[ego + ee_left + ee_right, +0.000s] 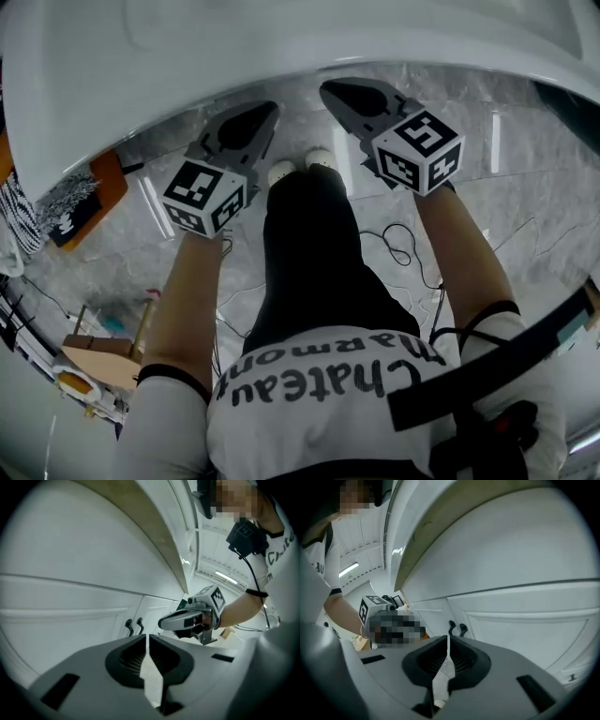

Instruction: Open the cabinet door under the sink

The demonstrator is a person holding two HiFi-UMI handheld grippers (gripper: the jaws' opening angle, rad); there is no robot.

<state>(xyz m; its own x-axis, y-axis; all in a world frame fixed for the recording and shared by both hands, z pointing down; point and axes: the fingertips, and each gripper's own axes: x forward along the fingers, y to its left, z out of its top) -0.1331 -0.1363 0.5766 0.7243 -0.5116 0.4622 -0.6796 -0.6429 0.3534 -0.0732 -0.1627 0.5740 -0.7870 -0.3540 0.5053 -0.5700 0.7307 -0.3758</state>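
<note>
White cabinet doors stand below the curved sink counter. Two black handles sit side by side where the doors meet; the right gripper view also shows these handles just beyond my jaws. My left gripper is shut with nothing between its jaws, a short way from the handles. My right gripper is also shut and holds nothing. From the head view, the left gripper and the right gripper both point under the counter edge. The right gripper hangs beside the left one.
The person's legs and white shoes stand between the grippers on a grey marble floor. Cables trail on the floor at right. A cardboard box and a brown board lie at left.
</note>
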